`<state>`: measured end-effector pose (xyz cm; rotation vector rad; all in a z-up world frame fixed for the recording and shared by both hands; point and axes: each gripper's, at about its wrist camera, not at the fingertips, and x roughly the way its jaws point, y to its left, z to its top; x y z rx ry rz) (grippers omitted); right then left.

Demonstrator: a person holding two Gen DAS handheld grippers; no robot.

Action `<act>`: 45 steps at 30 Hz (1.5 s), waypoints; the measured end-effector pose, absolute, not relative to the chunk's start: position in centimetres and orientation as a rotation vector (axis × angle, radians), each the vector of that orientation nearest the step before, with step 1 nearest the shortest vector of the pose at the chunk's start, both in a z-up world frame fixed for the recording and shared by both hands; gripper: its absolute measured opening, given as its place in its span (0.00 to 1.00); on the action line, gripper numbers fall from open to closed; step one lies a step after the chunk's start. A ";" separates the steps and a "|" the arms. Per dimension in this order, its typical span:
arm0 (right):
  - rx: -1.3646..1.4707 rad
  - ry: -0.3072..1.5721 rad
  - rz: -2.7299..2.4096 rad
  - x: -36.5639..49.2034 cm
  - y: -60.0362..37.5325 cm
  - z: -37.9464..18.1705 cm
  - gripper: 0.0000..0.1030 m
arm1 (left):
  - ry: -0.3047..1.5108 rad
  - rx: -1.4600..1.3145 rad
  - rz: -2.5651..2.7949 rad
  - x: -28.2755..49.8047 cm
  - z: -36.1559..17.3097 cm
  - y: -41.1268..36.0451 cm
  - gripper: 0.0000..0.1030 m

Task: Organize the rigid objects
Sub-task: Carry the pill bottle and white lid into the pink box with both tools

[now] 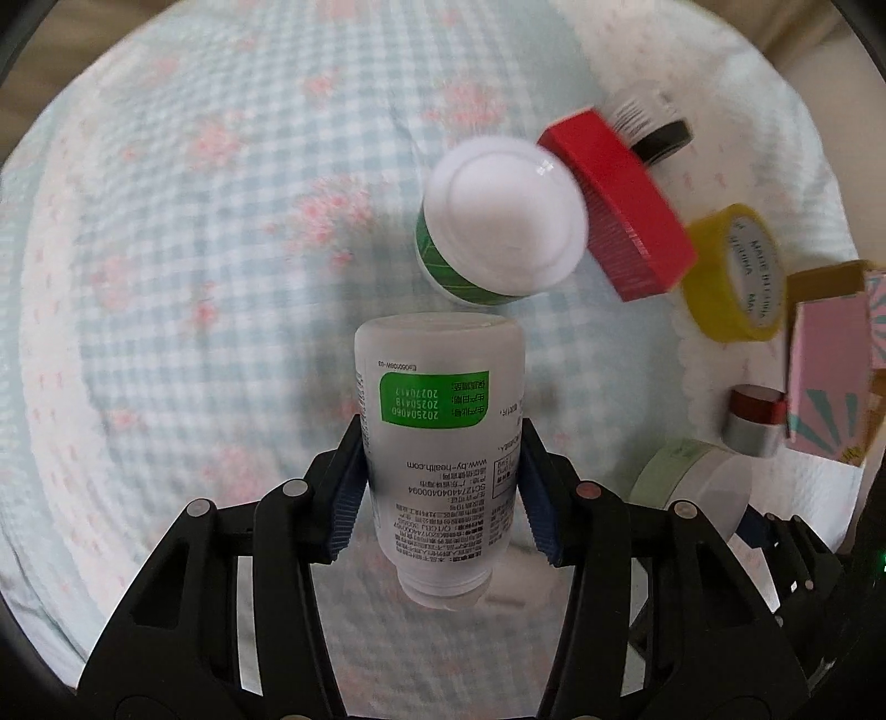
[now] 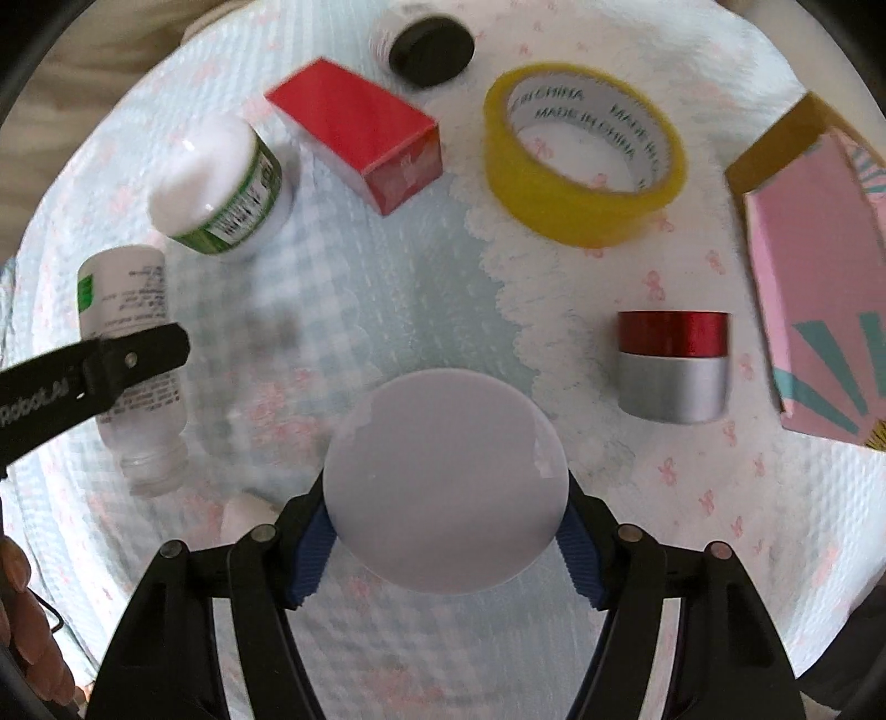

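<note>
My left gripper (image 1: pixel 440 487) is shut on a frosted white bottle (image 1: pixel 440 437) with a green label, held neck toward the camera above the bedspread; it also shows in the right wrist view (image 2: pixel 133 360) with a left finger (image 2: pixel 111 360) across it. My right gripper (image 2: pixel 446 531) is shut on a round white-lidded jar (image 2: pixel 446 482), seen with its pale green side in the left wrist view (image 1: pixel 692 487). A green-banded white jar (image 1: pixel 498 221) (image 2: pixel 221 183), a red box (image 1: pixel 620 205) (image 2: pixel 360 133) and a yellow tape roll (image 1: pixel 736 271) (image 2: pixel 581 149) lie beyond.
A black-capped jar (image 2: pixel 426 50) (image 1: pixel 659 133) lies at the back. A red-and-silver cylinder (image 2: pixel 673 365) (image 1: pixel 756 423) and a pink patterned box (image 2: pixel 814 282) (image 1: pixel 830 382) sit at the right. All rest on a checked floral bedspread (image 1: pixel 194 249) (image 2: pixel 415 277).
</note>
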<state>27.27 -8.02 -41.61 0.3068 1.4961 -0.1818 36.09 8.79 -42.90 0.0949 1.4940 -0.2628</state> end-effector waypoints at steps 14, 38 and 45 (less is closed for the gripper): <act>0.347 1.323 -0.116 20.6 -12.2 -26.0 0.64 | 1.326 0.036 -0.364 28.0 -26.7 7.4 0.45; 0.352 1.251 -0.133 17.0 -37.5 -21.6 0.64 | 1.283 -0.082 -0.434 24.0 -21.6 -18.9 0.45; 0.314 1.320 -0.138 19.4 -46.2 -26.7 0.64 | 1.340 -0.001 -0.435 26.1 -26.6 -28.0 0.45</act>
